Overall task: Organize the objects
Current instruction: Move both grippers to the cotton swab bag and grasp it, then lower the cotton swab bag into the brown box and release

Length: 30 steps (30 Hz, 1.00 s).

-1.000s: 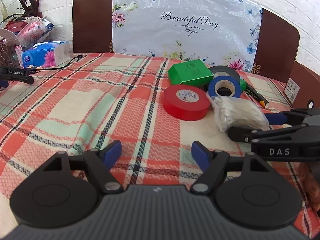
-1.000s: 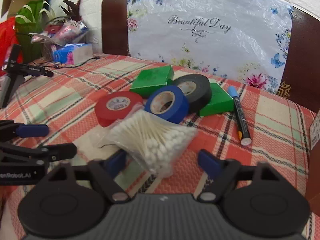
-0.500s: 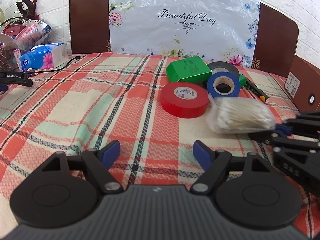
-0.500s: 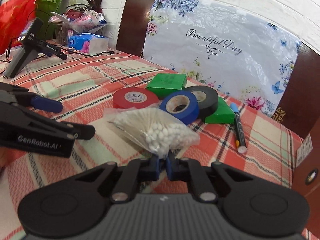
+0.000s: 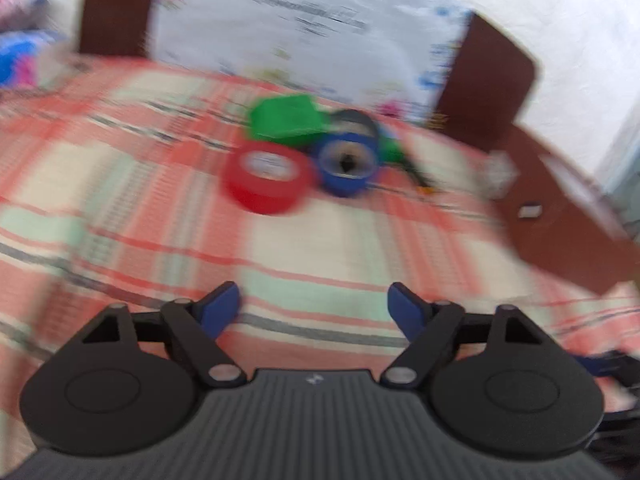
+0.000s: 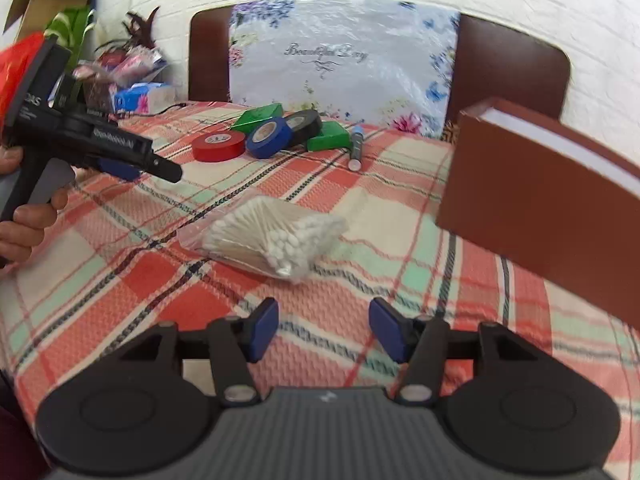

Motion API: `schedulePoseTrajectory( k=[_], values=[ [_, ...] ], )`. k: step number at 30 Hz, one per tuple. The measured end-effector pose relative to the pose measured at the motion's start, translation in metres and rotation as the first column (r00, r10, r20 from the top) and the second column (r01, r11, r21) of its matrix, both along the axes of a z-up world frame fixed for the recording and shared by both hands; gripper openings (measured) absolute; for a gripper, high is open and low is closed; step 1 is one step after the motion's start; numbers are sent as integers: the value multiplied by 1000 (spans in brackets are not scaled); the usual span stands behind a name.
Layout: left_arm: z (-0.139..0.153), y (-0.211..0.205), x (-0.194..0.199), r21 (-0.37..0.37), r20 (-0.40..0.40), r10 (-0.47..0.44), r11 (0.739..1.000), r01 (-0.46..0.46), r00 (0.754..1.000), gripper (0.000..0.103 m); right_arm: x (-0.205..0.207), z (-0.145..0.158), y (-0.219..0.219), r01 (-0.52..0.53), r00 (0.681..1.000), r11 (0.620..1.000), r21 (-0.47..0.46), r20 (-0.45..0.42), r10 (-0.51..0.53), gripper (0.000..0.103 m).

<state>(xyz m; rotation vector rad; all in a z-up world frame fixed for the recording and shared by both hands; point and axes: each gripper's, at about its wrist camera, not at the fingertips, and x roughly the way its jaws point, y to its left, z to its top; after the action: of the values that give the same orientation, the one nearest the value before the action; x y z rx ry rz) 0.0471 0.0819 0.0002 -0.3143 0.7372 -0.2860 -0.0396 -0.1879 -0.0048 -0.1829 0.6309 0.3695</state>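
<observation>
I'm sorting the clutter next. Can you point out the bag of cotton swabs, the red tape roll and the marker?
bag of cotton swabs [image 6: 276, 236], right wrist view, swab heads
red tape roll [image 6: 218, 146], right wrist view, top face
marker [image 6: 355, 148], right wrist view, barrel

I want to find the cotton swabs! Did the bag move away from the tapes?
Yes. The bag of cotton swabs now lies nearer the camera, well apart from the red tape, released by the right gripper, whose jaws have just been opening.

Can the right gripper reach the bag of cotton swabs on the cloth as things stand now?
Probably yes. The right gripper has open, empty jaws, which have just been opening, and the bag of cotton swabs lies straight ahead with only bare tablecloth between. The brown box stands off to the side.
</observation>
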Motion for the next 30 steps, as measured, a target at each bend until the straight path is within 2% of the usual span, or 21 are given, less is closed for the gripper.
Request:
schedulePoseTrajectory(
  k=[1,2,5,7,8,9,10,11,13,16,19,23,26,30],
  values=[
    [4,-11,1,-47,-15,-60,997,59,998,75,0,2,-1,-2,1000,1000,17,-7,2,54],
    [8,-24,1,-55,-25,-106,993,104,994,75,1,3,-1,-9,1000,1000,29,-8,9,55],
    [7,-65,2,1,-68,-200,980,200,978,73,7,7,9,-27,1000,999,41,-3,28,58],
    [-4,-85,1,12,-106,-239,970,242,965,62,15,8,15,-45,999,997,65,-5,45,58],
    [-5,-93,-3,50,-82,-232,970,236,969,58,20,6,18,-57,998,995,84,-16,58,57],
    [-5,-100,-6,72,-66,-252,964,256,966,48,27,3,21,-63,997,993,101,-37,67,54],
    [-3,-105,-6,62,-74,-271,959,275,960,41,34,-2,24,-55,996,993,109,-65,62,48],
    [0,-108,-6,76,-81,-258,962,264,963,41,36,-5,26,-29,997,994,103,-62,35,45],
    [14,-114,-4,94,-65,-269,957,275,961,34,34,-1,23,-2,999,994,112,-32,6,38],
    [55,-133,-5,90,26,-329,941,326,944,33,25,20,-5,45,997,983,179,58,-57,37],
    [94,-180,0,131,144,-410,910,393,900,33,16,49,-38,120,966,971,206,203,-162,37],
    [113,-249,23,173,219,-503,863,474,836,33,20,74,-82,279,883,943,184,338,-327,37],
    [108,-293,50,146,195,-532,846,512,824,33,38,75,-122,383,844,905,186,329,-424,37],
    [93,-333,72,151,155,-546,837,526,824,33,63,66,-167,450,825,869,208,275,-493,37]
  ],
)
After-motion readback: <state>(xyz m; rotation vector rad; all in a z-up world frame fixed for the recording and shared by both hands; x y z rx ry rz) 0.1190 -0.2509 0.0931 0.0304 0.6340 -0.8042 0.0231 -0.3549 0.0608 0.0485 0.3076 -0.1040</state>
